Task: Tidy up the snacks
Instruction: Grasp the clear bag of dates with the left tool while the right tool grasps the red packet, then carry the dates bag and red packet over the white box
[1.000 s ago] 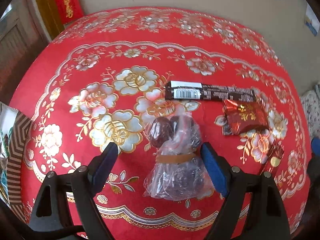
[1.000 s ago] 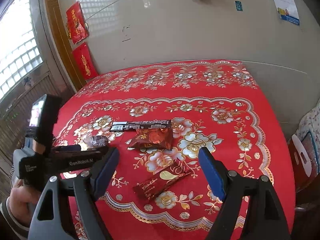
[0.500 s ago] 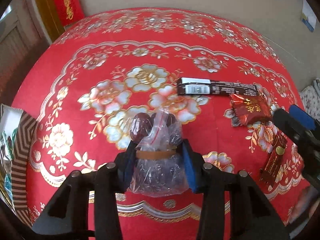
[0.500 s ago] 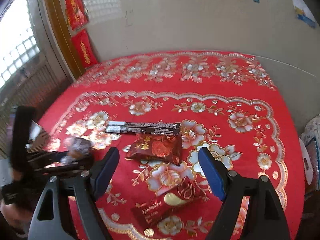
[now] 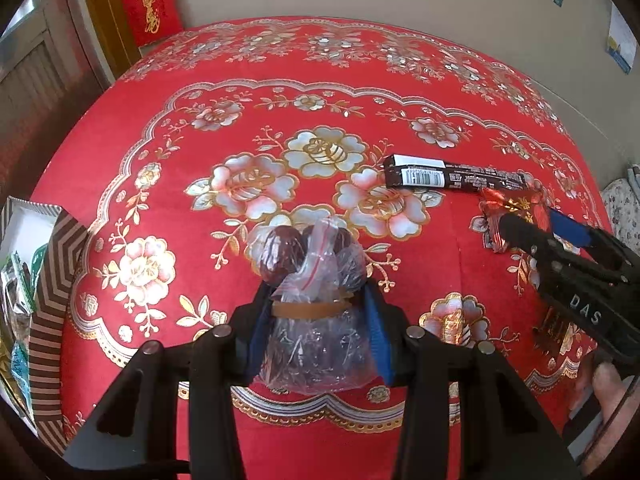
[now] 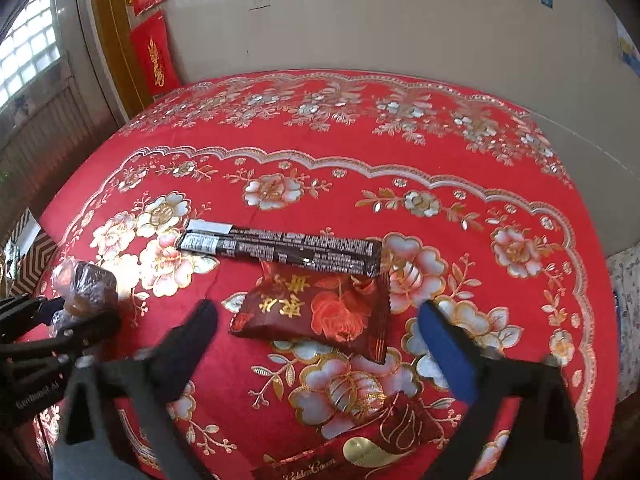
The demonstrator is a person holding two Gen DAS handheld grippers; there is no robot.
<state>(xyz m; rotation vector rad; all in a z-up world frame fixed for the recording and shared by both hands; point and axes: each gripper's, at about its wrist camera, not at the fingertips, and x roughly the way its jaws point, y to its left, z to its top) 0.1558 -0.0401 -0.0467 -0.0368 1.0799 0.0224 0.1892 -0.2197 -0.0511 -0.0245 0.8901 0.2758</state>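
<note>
Snacks lie scattered toward the near edge of the red-clothed table: long dark bar, red packet, clear bag of dates. Left tool is clamped on the bag below its rubber band; the slick film could slip. Right tool straddles the red packet, its jaws just closing, not yet touching; it may snag the bar.

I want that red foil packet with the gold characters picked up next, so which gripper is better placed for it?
Right. The right gripper has just been closing, its jaws straddling the red foil packet without pressing it yet. The left gripper is already clamped on the clear bag of dates.
</note>
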